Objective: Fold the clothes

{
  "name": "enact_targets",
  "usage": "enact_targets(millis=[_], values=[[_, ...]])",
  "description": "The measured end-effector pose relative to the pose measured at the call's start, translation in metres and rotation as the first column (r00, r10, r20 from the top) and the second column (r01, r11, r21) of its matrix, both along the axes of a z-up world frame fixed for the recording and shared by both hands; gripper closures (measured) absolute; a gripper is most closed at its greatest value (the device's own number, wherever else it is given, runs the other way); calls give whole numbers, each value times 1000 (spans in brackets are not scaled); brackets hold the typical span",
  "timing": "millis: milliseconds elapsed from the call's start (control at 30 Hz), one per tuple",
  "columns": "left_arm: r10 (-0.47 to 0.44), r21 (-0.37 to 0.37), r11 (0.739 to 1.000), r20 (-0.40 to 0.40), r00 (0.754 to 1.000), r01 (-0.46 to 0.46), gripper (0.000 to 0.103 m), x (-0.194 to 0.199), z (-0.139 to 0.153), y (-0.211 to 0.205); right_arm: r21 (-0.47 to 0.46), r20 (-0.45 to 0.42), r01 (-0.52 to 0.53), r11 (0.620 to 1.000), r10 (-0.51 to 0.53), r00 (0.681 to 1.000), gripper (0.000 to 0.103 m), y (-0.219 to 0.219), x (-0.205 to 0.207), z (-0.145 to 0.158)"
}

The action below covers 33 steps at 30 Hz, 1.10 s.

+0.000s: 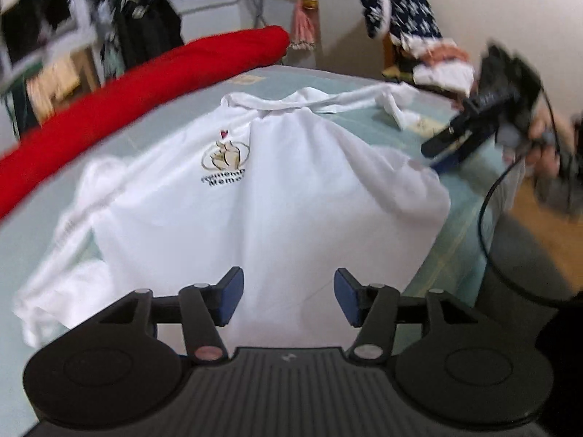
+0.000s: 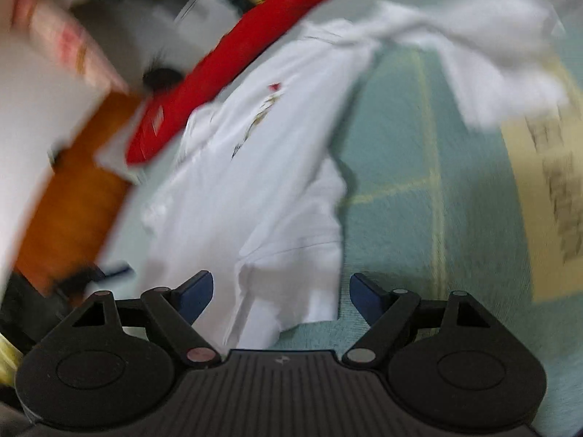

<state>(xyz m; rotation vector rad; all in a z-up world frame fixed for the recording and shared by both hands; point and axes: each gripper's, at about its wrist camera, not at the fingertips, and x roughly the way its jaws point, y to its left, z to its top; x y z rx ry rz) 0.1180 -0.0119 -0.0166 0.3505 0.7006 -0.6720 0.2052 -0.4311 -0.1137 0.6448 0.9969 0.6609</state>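
A white shirt (image 1: 277,196) with a small chest logo (image 1: 226,158) lies spread and rumpled on the pale green table cover (image 1: 430,255). My left gripper (image 1: 288,300) is open and empty, just above the shirt's near hem. My right gripper (image 2: 280,296) is open and empty over the shirt's side edge (image 2: 277,218); it also shows in the left wrist view (image 1: 459,134) at the table's right side, held by a hand. One sleeve (image 2: 484,58) lies stretched out to the far right in the right wrist view.
A red rolled cloth (image 1: 153,83) runs along the table's far left edge. A heap of patterned clothes (image 1: 408,25) sits at the far right corner. A beige printed sheet (image 2: 546,189) lies on the cover. Wooden floor (image 2: 69,200) shows beyond the table edge.
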Motion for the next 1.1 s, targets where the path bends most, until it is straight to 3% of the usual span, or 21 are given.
enact_targets(millis=[133,400,600,767,800,867,933,1100], values=[[32,-51,998,-45,998,-34,45,14,-9,-7,157,-73,64,985,-53,996,18,-16,12,-25],[24,-67,997,-67,997,-28,44,20,-18,-24,165,-67,36,986,-25,997,17,5,36,-26],[40,-57,997,-82,996,-45,41,20,-24,-20,275,-74,34,961,-14,997,17,-11,7,-40],[60,-88,994,-74,995,-67,41,23,-18,-18,312,-113,61,948,-27,993,19,-3,39,-45],[59,-95,993,-71,996,-66,41,22,-17,-17,314,-119,65,947,-29,992,22,-4,41,-46],[58,-109,992,-65,996,-65,40,19,-16,-15,313,-125,86,946,-49,991,40,-12,34,-53],[66,-104,992,-80,995,-74,40,20,-20,-13,340,-145,126,932,-80,986,82,-23,26,-68],[82,-83,993,-81,993,-89,40,19,-23,-12,340,-132,123,932,-82,988,86,-22,28,-73]])
